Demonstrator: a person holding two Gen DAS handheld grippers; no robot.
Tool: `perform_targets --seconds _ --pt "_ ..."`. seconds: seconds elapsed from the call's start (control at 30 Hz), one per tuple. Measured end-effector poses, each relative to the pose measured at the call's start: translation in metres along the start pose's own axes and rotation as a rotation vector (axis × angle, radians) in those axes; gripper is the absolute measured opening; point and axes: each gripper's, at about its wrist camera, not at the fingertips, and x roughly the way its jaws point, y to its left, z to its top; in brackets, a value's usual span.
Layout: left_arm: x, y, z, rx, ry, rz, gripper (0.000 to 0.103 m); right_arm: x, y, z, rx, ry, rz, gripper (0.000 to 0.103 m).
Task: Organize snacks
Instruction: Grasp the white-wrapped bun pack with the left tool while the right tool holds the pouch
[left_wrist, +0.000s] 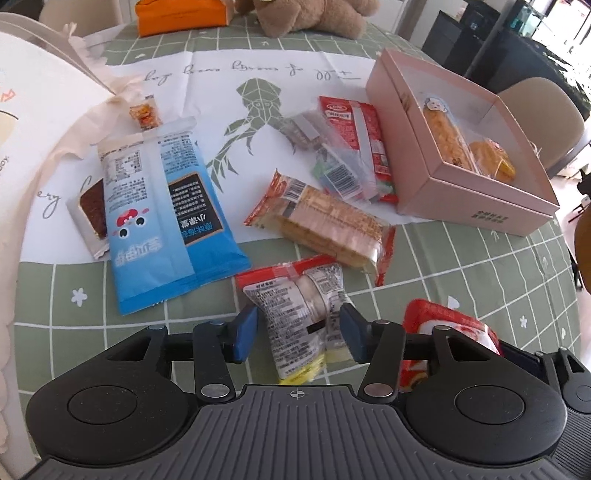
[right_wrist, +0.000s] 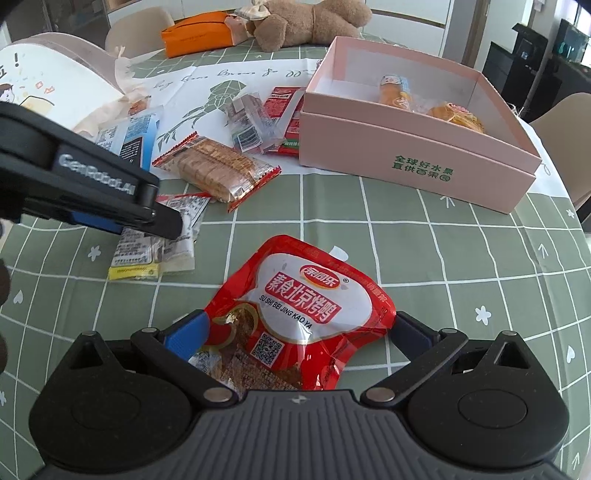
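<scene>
In the left wrist view my left gripper (left_wrist: 299, 334) is open. Its blue pads stand on either side of a clear packet of pale biscuits (left_wrist: 303, 314) that lies flat on the green checked tablecloth. The right wrist view shows one left finger over that same packet (right_wrist: 155, 251). My right gripper (right_wrist: 299, 328) is shut on a red pouch with a white label (right_wrist: 306, 295), whose edges meet both pads. That red pouch (left_wrist: 443, 332) shows low right in the left wrist view. The open pink box (right_wrist: 406, 147) (left_wrist: 461, 199) stands at the right with two orange-yellow snacks inside.
A blue bag (left_wrist: 166, 206), a cracker pack (left_wrist: 325, 225) (right_wrist: 218, 166), a red packet (left_wrist: 362, 136) and clear packets (left_wrist: 321, 155) are scattered mid-table. A white paper bag (left_wrist: 33, 122) stands left. An orange pouch (right_wrist: 199, 37) and a teddy bear (right_wrist: 310, 22) sit at the back.
</scene>
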Motion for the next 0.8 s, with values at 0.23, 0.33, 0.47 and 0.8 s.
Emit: perform_targets --seconds 0.23,0.33,0.47,0.8 --pt "0.003 -0.008 0.006 0.001 0.001 0.011 0.052 -0.004 -0.031 -0.008 0.002 -0.009 0.001 0.103" --pt "0.004 -0.009 0.011 -0.066 -0.001 -0.018 0.052 -0.005 -0.042 -0.011 0.013 -0.019 -0.006 0.103" --pt "0.011 -0.01 0.017 -0.173 0.023 -0.069 0.052 -0.007 -0.044 -0.015 0.016 -0.036 -0.011 0.103" --pt "0.027 -0.06 0.013 0.018 0.005 0.007 0.065 -0.01 -0.041 -0.022 0.016 -0.073 -0.015 0.103"
